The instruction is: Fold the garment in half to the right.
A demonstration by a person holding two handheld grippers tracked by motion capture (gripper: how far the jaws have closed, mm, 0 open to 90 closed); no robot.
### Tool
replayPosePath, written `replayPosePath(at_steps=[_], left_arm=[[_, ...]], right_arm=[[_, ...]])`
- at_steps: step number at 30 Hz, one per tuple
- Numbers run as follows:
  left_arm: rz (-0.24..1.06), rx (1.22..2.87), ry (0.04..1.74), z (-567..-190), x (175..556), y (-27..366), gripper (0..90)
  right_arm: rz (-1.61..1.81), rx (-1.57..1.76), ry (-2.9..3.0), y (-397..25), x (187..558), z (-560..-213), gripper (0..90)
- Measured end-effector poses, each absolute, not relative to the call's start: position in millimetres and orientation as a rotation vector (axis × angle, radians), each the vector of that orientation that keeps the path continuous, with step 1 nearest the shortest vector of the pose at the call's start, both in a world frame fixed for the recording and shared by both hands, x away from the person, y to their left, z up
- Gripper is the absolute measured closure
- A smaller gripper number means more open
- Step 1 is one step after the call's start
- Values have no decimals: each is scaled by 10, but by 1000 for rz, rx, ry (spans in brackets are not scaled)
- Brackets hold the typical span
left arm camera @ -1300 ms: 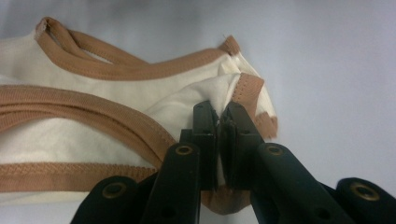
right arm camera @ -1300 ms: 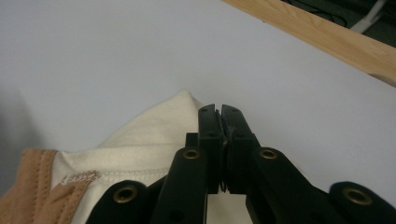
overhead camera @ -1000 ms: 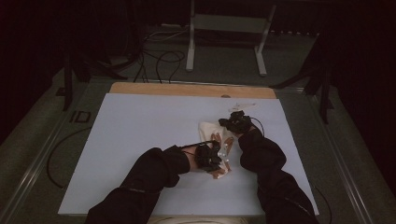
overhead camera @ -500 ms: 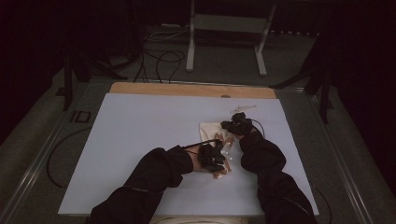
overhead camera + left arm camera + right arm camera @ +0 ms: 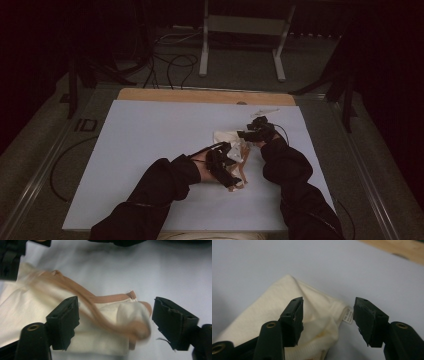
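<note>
A cream cloth garment (image 5: 231,139) with a tan strap (image 5: 243,172) lies crumpled on the white table (image 5: 150,145), right of centre. My left gripper (image 5: 231,167) hovers over its near end, open, its jaws either side of a bunched fold and the tan strap (image 5: 100,300) of the cream cloth (image 5: 30,315). My right gripper (image 5: 245,134) is at the far end, open, above a corner of the cream cloth (image 5: 287,290) where a small white label (image 5: 348,314) sticks out. Neither gripper holds anything.
A clear plastic scrap (image 5: 264,111) lies near the far right of the table. A wooden strip (image 5: 200,96) runs along the far edge. Cables (image 5: 170,60) and a metal stand (image 5: 242,30) sit on the floor beyond. The table's left half is bare.
My right gripper has shifted slightly toward the garment's far corner. The left gripper has stayed over the near end of the cloth, moving very little.
</note>
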State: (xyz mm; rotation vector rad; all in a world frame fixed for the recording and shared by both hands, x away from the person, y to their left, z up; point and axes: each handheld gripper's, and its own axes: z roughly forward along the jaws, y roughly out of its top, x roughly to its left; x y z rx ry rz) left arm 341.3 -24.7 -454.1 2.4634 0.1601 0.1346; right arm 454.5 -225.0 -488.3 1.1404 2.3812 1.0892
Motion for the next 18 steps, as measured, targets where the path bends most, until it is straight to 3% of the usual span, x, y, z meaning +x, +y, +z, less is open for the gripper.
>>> replayPosePath(at_steps=[1, 9, 18], left_arm=[[124, 2452, 160, -4528, 3411, -211, 140], [123, 2415, 261, -4507, 3422, 68, 26], [120, 2353, 385, -4559, 3355, 546, 16]], right_arm=[[1086, 1134, 2377, -2255, 4539, -4852, 402], [1061, 1081, 2368, -2223, 4426, -4677, 402], [993, 1184, 2396, -2377, 4504, -4878, 506]])
